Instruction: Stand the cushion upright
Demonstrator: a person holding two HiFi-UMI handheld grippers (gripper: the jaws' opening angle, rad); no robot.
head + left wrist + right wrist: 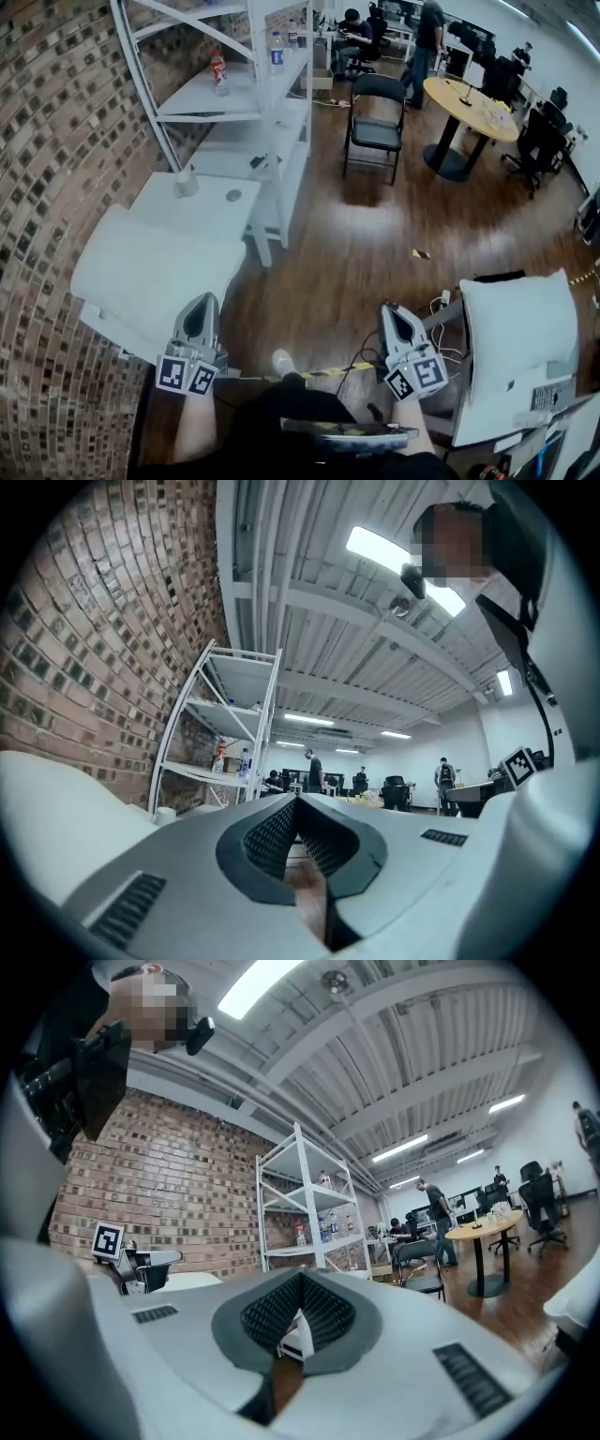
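A brick wall (56,141) stands by a wood floor (375,234). The white cushion (155,267) lies flat at the lower left, so it needs tipping up. The left claw (201,305) and right claw (392,314), at the bottom, are closed and hold nothing.

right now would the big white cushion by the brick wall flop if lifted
Probably: the big white cushion has rounded, puffy edges, so it is likely soft and light. Stood on edge, it may tip unless leaned against the brick wall.
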